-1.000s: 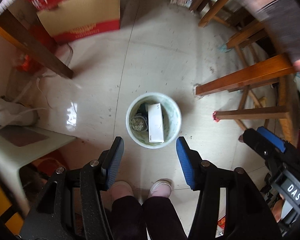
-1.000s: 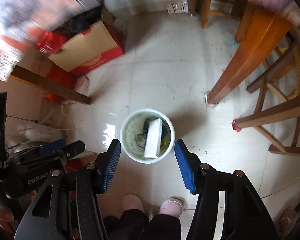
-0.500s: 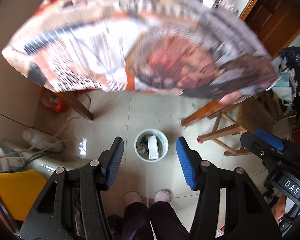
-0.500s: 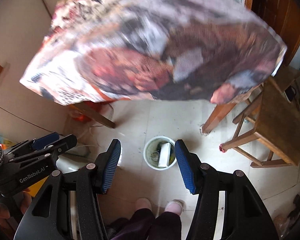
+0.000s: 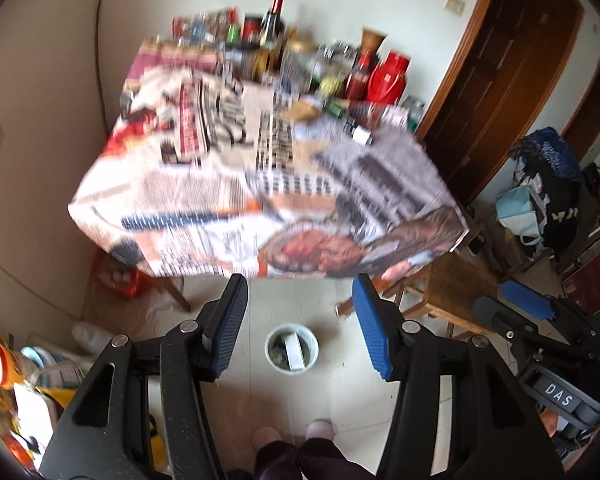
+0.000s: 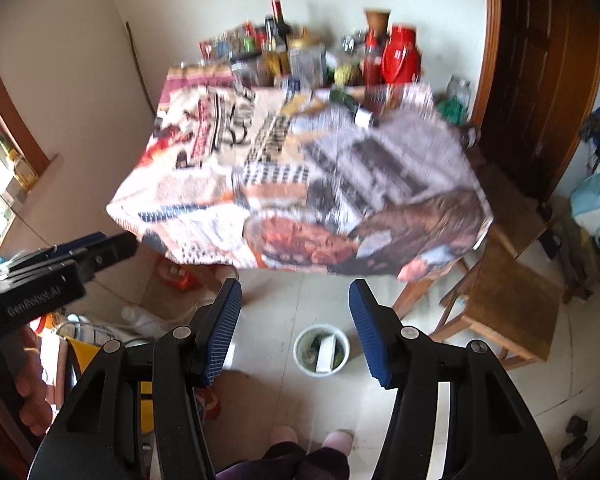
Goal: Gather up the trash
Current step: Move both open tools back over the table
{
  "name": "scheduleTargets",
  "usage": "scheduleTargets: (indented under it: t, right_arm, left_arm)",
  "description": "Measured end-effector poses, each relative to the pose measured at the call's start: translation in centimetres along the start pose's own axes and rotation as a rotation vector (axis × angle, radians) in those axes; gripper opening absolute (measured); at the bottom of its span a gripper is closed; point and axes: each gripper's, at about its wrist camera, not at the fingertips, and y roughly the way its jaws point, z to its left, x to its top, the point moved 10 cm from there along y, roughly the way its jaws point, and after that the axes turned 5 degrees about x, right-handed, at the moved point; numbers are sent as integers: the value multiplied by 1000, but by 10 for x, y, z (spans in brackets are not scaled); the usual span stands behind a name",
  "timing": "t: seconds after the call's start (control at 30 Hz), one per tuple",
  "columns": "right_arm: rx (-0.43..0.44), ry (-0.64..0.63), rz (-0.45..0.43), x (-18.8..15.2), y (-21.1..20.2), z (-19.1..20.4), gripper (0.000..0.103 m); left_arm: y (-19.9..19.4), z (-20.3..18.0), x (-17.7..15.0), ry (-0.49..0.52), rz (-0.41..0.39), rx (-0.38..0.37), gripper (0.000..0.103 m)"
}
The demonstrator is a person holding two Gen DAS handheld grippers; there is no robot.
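A white trash bin (image 5: 291, 351) stands on the tiled floor, far below me; it also shows in the right wrist view (image 6: 321, 349). It holds a white box (image 5: 293, 350) and other scraps. My left gripper (image 5: 300, 328) is open and empty, high above the bin. My right gripper (image 6: 296, 330) is open and empty too, also high above it. A table covered with newspaper (image 5: 260, 188) stands beyond the bin, with blurred bottles and jars (image 5: 300, 60) at its far end. It shows in the right wrist view (image 6: 300, 184) as well.
A wooden stool (image 6: 508, 304) stands right of the bin by the table. A dark wooden door (image 5: 496, 80) is at the right. Bags and clutter (image 5: 540, 208) lie beyond it. A yellow item and containers (image 5: 28, 376) sit at the lower left. My feet (image 5: 292, 436) are below.
Both grippers have risen and tilted up from just above the bin. The bin looks much smaller now, and the table top and the room's walls have come into view. Both stayed open.
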Motion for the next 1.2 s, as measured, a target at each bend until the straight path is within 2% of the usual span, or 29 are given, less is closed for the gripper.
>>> scheduleTargets:
  t: [0.13,0.3,0.37,0.47,0.6,0.77,1.07,1.2]
  right_arm:
    - [-34,-12,-73,18,-32,5,52]
    - [-95,-19,-160,36,-63,2,54]
    - [-125,-10,-200,45,-74,-4,65]
    - [-143,20,-253,59,-85,-16,74]
    - [-159,39,-283,78,-87,-34,75]
    - [-174,29,-304,113,-69,-68,75]
    - [-115,-39,-262,192,-26,-120,75]
    - [-88,-73,-227,218,-1,-143,75]
  left_arm:
    - [-36,7,21,24,-74,-3,54]
    - [-57,13,43,26,-141,-18,58]
    - [-59,14,52,29,-154,-19,60]
    - [-57,13,68,29,-164,-21,64]
    - [-41,9,91,38,-177,-15,64]
    - [-12,-7,125,46,-190,15,64]
    - [60,-56,212,2,-167,32,64]
    - [89,-74,238,-19,-154,47,64]
